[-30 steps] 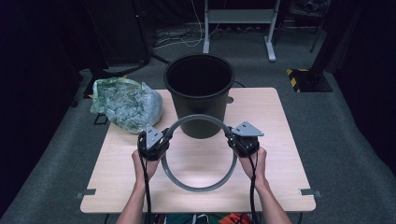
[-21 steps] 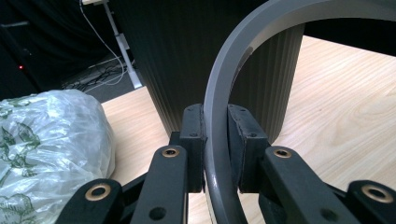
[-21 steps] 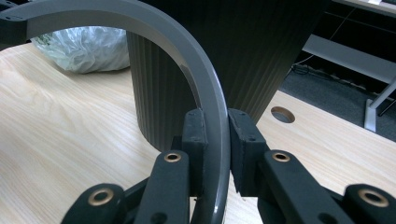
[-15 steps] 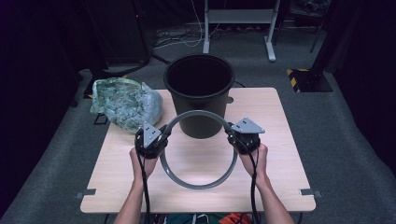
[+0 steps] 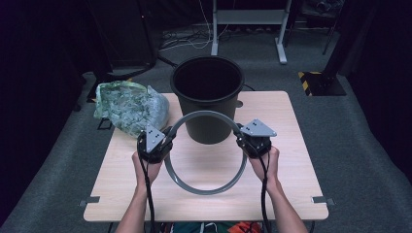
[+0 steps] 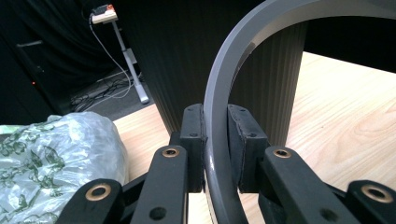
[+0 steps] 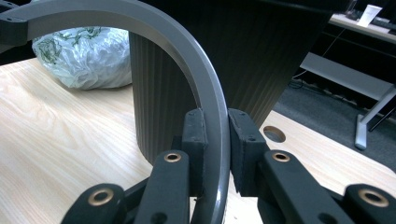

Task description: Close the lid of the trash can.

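Treat the grey plastic ring (image 5: 206, 153) as light, stiff and smooth enough to slip, so keep hold at its 9 and 3 o'clock sides. Your left gripper (image 5: 165, 141) and right gripper (image 5: 241, 141) are both clamped on its thin band, which is raised above the table (image 5: 291, 170), just before the black bucket (image 5: 207, 97).

High cam overhead, facing fwd/down; both claw cams close-up, sharing bucket (image 5: 207, 97) and table (image 5: 286, 145).
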`<state>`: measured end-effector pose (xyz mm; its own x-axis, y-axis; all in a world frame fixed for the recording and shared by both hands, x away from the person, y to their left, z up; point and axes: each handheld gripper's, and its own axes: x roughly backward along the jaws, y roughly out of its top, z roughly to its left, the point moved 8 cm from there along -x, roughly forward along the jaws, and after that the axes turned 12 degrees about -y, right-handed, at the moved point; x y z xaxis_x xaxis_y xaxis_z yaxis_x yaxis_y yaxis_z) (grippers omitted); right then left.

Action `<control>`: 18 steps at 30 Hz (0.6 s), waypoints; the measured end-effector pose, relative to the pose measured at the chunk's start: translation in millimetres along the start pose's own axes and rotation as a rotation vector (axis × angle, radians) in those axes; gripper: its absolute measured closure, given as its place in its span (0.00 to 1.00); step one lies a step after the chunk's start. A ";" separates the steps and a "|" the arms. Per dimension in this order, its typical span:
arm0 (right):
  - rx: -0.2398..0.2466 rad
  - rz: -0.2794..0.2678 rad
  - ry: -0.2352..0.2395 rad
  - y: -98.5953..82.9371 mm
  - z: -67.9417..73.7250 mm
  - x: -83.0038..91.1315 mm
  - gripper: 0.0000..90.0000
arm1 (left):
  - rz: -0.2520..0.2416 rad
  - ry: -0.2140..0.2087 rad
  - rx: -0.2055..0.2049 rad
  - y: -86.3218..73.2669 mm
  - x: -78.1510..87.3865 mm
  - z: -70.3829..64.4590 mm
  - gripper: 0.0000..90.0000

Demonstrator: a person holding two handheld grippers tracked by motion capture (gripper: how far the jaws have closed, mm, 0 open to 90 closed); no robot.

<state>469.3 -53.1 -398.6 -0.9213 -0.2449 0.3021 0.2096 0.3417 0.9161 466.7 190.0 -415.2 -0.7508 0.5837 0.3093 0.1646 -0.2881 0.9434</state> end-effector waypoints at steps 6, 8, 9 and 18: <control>0.008 -0.012 -0.004 5.8 -1.3 4.2 0.87 | -0.011 -0.001 -0.010 6.2 3.1 -0.4 0.86; 0.008 -0.016 -0.009 8.4 -2.2 6.4 0.87 | -0.018 -0.002 -0.008 9.2 3.9 -1.4 0.86; 0.008 -0.019 -0.012 9.8 -2.7 7.9 0.87 | -0.020 -0.003 -0.014 10.5 4.4 -1.5 0.86; 0.016 -0.036 -0.021 15.6 -6.0 16.8 0.87 | -0.037 -0.003 -0.028 19.0 9.7 -5.9 0.86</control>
<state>459.1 -57.3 -377.7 -0.9349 -0.2380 0.2633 0.1712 0.3472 0.9220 458.8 185.7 -395.1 -0.7538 0.5968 0.2750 0.1193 -0.2872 0.9504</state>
